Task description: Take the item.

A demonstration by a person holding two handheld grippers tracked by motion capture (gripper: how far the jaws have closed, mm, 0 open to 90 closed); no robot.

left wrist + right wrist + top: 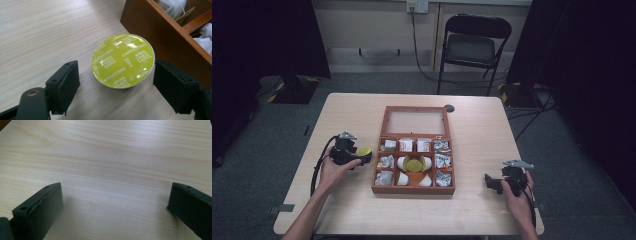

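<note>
A yellow-green capsule (123, 60) sat on the table (482, 135) at centre frame in the left gripper view, between the left gripper (116, 86)'s parted jaws, touching neither, just beside the box (413, 189); the right gripper (115, 205) gaped wide over bare wood

Yellow-green capsule (123, 61) with white lettering; reddish-brown box (160, 30); seemingly black pads (66, 85).
</note>
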